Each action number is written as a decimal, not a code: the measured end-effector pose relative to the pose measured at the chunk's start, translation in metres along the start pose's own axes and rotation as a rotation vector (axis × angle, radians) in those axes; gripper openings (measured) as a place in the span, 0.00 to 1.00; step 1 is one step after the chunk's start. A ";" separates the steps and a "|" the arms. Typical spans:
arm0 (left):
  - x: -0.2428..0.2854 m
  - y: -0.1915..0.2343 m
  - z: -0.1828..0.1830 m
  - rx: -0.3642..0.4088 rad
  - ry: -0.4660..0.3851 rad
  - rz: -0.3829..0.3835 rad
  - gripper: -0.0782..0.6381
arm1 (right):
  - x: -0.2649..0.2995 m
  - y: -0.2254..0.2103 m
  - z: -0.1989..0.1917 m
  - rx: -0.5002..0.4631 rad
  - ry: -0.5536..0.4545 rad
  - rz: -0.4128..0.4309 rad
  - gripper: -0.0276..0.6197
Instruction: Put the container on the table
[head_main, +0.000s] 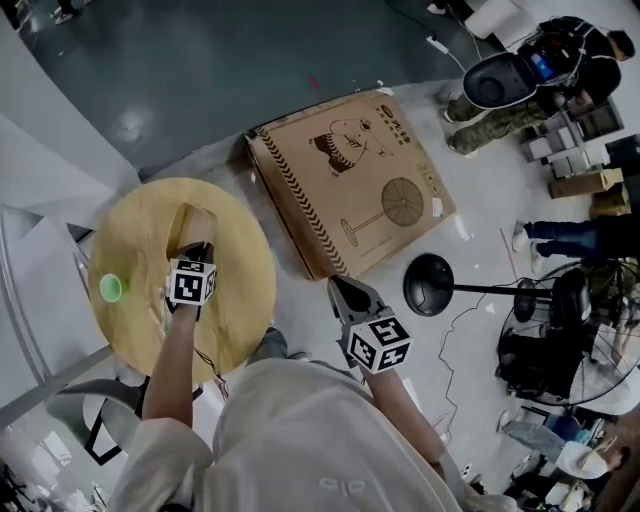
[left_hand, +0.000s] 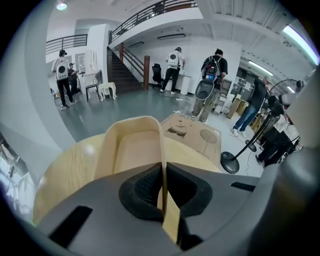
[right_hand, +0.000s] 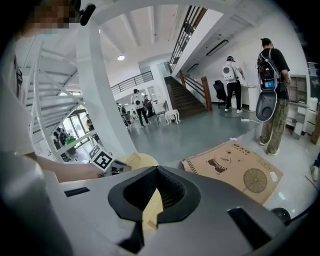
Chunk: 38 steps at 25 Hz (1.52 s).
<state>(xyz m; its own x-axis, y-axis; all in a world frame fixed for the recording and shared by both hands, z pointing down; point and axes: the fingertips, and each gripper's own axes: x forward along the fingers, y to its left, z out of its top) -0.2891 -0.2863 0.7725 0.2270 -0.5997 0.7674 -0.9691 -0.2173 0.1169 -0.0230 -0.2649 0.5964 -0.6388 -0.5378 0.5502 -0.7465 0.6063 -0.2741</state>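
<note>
Standing near the round wooden table (head_main: 135, 225), I see a big flat cardboard box (head_main: 350, 180) lying on the floor just beside it. The box has a drawing of a standing fan and a cartoon animal. Its writing is too small to read. A black fan base (head_main: 430, 285) with a pole is near the box's other side.

The wooden container (left_hand: 132, 142) is over the table top. I cannot tell if it touches the top. From above it looks like a pale slab, but the left gripper view looks right into it. It is a long tray with rounded corners and only bare wood inside.

That view also shows the left gripper (left_hand: 162, 172) squeezed tight on the container's thin right wall. The right gripper (right_hand: 156, 172) is off the table, over the floor, with its jaws pressed together and nothing held. Its view catches the left gripper beside the table.

Only the head view shows the little green cup (head_main: 111, 288) near the table's left edge, well apart from the container. What is in it is too small to tell.
</note>
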 end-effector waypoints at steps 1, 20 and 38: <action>0.005 0.003 0.000 -0.001 0.007 0.001 0.14 | 0.001 -0.002 -0.001 0.004 0.004 -0.004 0.08; 0.053 0.027 0.008 0.015 0.099 0.026 0.17 | 0.002 -0.023 -0.005 0.043 0.025 -0.043 0.08; 0.006 0.001 0.026 0.072 0.048 0.061 0.30 | -0.028 -0.014 -0.004 0.041 -0.035 -0.027 0.08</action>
<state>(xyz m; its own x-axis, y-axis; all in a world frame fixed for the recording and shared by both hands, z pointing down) -0.2864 -0.3104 0.7609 0.1609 -0.5764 0.8012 -0.9712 -0.2369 0.0246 0.0066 -0.2560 0.5877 -0.6240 -0.5740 0.5303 -0.7701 0.5669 -0.2925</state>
